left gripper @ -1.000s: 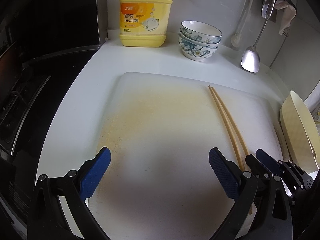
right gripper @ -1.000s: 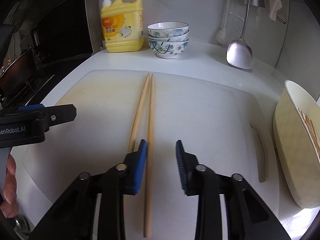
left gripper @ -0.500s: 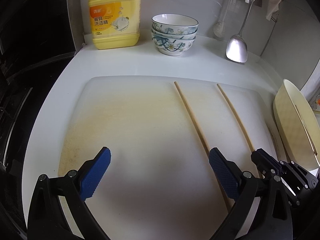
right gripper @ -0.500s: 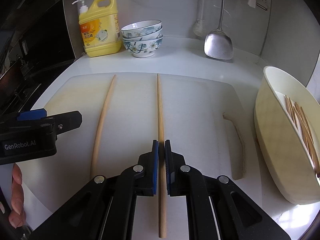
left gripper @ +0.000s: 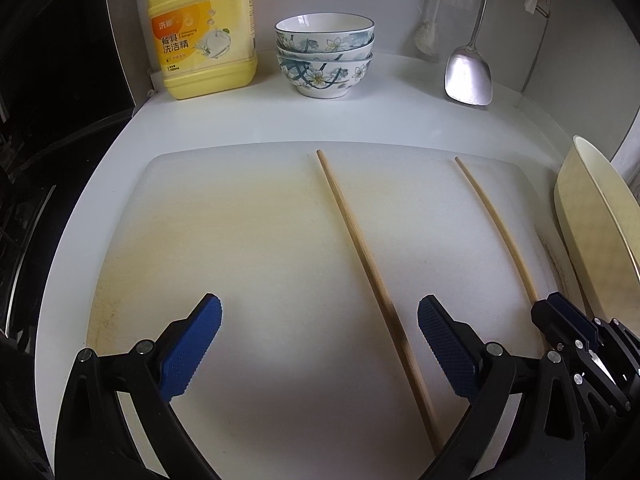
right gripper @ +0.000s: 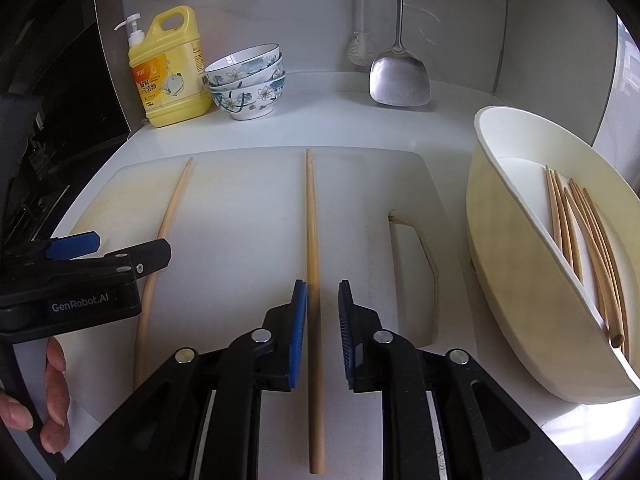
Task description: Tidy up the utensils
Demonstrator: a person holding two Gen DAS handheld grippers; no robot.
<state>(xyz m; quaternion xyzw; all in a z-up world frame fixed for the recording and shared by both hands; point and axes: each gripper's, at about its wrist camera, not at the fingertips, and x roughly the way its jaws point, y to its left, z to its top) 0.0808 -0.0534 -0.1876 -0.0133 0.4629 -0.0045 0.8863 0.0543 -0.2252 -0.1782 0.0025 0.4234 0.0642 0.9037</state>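
Two wooden chopsticks lie apart on the white cutting board (left gripper: 240, 240). My left gripper (left gripper: 319, 306) hangs open and wide over the board's near half, and the left chopstick (left gripper: 360, 248) runs under its right finger. The right chopstick (right gripper: 312, 220) lies between the fingers of my right gripper (right gripper: 322, 288), whose jaws are opening. Its left pad stands against the stick and the right pad is clear of it. The other chopstick (right gripper: 170, 220) passes under my left gripper (right gripper: 120, 246). A cream bin (right gripper: 500, 208) at the right holds several chopsticks (right gripper: 580, 232).
At the back of the white counter stand a yellow detergent bottle (left gripper: 202, 40) and stacked floral bowls (left gripper: 324, 60). A steel spatula (left gripper: 468, 76) and a brush hang on the wall. A dark stove lies to the left. A person's fingers (right gripper: 52, 400) hold the left gripper.
The chopsticks lay side by side. My right gripper shut on one and drew it rightward away from the other, then its jaws parted a little. Both grippers shifted across the board.
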